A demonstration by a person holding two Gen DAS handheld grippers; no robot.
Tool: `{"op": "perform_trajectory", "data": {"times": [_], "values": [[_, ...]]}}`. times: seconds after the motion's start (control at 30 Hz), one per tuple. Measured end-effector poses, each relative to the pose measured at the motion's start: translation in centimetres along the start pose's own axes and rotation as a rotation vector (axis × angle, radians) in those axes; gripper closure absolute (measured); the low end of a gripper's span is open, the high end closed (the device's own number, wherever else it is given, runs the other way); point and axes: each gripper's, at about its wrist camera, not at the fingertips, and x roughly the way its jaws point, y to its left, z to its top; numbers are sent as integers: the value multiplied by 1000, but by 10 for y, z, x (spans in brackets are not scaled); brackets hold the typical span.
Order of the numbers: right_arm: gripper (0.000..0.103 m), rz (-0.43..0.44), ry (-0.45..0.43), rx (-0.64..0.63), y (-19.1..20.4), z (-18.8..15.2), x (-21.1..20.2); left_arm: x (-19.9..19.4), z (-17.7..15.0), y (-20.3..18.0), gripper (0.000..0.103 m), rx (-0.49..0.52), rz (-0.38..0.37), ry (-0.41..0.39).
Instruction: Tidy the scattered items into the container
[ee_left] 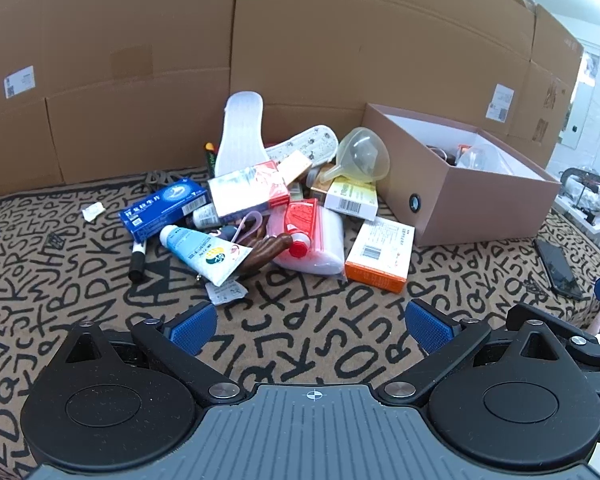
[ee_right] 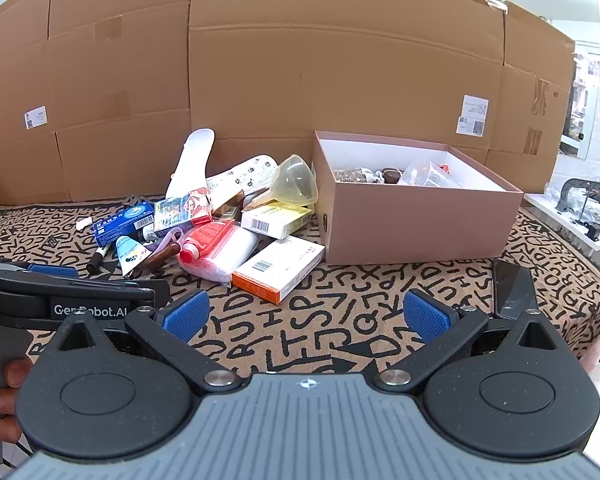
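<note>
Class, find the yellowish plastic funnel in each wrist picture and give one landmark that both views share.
Left wrist: funnel, centre, upper half, atop the pile.
Right wrist: funnel, centre, upper half.
Shared landmark: the pink box, immediately right of it.

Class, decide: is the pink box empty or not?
Not empty: the pink box already holds a clear plastic cup and dark items.

Letter-print cloth (ee_left: 308, 320) under clutter, box (ee_left: 480, 216), phone (ee_left: 560, 268).

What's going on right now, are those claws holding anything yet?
Left gripper open, empty. Right gripper open, empty. Pile of items still on the cloth beside the box, partly filled. Path clear; phone lies near the right gripper.
</note>
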Motion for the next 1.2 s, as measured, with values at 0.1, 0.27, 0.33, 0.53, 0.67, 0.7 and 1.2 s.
{"op": "perform_trajectory", "data": {"times": [0.1,0.27,0.33,0.53,0.67,0.7,1.2], "values": [[0,0,-8,2,0,-5,2,-1,-1,-1,0,6,4,-7],[0,-1,2,5,-2,-2,2,-3,-5,3,0,-11,-5,-10],[0,-5,2,0,1,1,-2,-4,-4,3,0,-10,-8,-10],[0,-9,-9,-6,2,1,-4,-6,0,2,0,-7,-14,-11],[0,-10,11,8,-2,2,-1,-2,1,4,0,-15,-10,2],[0,-13,14,12,-2,2,0,-1,2,4,0,-17,-11,5],[0,-11,35,9,-3,-2,14,8,3,4,0,-11,-10,28]]}}
